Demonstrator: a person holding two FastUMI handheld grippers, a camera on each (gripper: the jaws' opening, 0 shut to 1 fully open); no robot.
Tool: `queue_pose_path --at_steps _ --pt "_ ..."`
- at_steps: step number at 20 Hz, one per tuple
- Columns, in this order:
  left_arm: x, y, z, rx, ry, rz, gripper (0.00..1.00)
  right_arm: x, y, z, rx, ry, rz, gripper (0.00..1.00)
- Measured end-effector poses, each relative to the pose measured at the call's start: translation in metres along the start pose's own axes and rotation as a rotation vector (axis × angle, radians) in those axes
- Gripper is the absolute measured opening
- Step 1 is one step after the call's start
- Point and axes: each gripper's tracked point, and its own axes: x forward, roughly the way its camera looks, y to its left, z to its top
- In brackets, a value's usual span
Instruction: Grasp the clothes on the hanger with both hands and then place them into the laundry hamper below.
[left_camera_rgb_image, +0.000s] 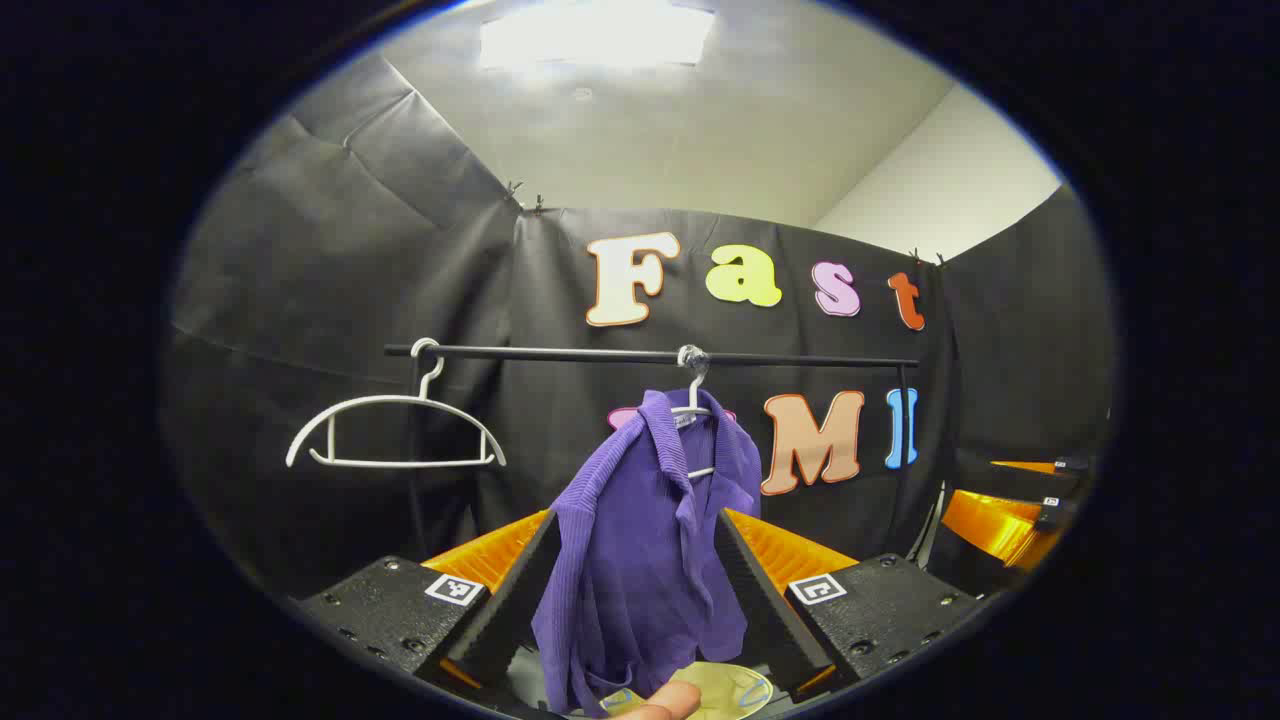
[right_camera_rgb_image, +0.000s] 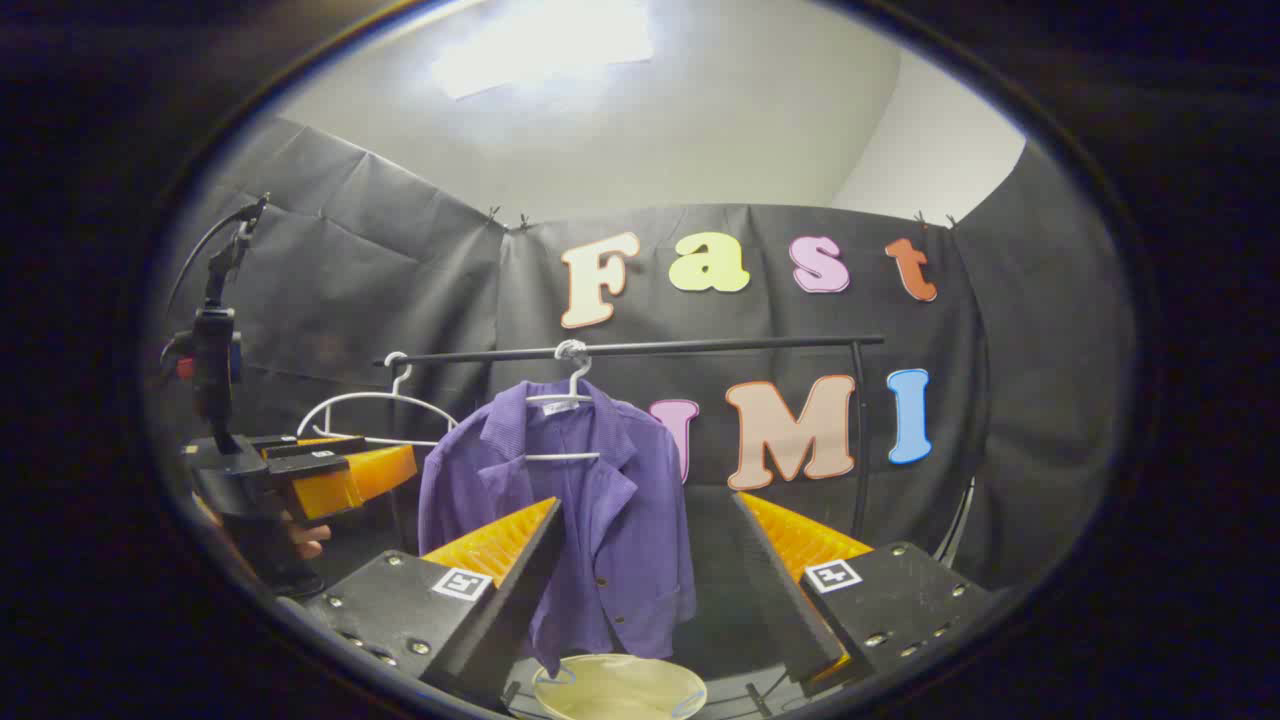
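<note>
Purple jacket (right_camera_rgb_image: 575, 510) on white hanger (right_camera_rgb_image: 567, 400), black rail (right_camera_rgb_image: 640, 349); hamper (right_camera_rgb_image: 620, 688) beneath.

Left gripper (left_camera_rgb_image: 635, 590): fingers spread wide either side of the jacket, nothing held. Right gripper (right_camera_rgb_image: 645, 590): fingers wide apart, empty, short of the garment. Collar label too small to read. Square black-and-white markers on both grippers. Spare hanger (left_camera_rgb_image: 395, 430) alongside.

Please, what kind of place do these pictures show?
Probably a small recording booth staged as a laundry corner: black cloth walls, a black clothes rail carrying a purple ribbed jacket on a white hanger, and a pale round laundry hamper underneath.
</note>
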Motion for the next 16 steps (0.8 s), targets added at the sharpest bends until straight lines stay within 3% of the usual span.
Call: queue_pose_path --at_steps 3,4,5,9,10,11,13,16 --pt "0.008 -0.001 -0.003 0.010 0.012 0.024 0.92 0.000 0.004 -0.005 -0.005 0.019 0.014 1.00" --pt "0.009 -0.002 -0.005 0.017 0.015 0.028 0.92 0.003 0.002 -0.007 -0.004 0.019 0.017 0.93" --pt "0.010 -0.005 -0.005 0.028 0.015 0.029 0.92 0.005 0.000 -0.009 -0.007 0.021 0.017 1.00" --pt "0.018 -0.024 -0.014 0.051 0.035 0.017 0.92 0.016 -0.015 -0.018 0.014 0.035 0.021 0.98" --pt "0.021 -0.031 -0.016 0.043 0.036 0.009 0.92 0.014 -0.014 -0.017 0.025 0.028 0.034 0.94" --pt "0.025 -0.038 -0.017 0.037 0.044 0.002 0.95 0.013 -0.014 -0.016 0.028 0.020 0.040 0.98" --pt "0.032 -0.045 -0.022 0.045 0.061 -0.001 0.92 0.013 -0.016 -0.016 0.023 0.014 0.036 0.93" --pt "0.042 -0.056 -0.028 0.051 0.061 -0.002 0.92 0.014 -0.015 -0.013 0.042 -0.014 0.038 0.94"
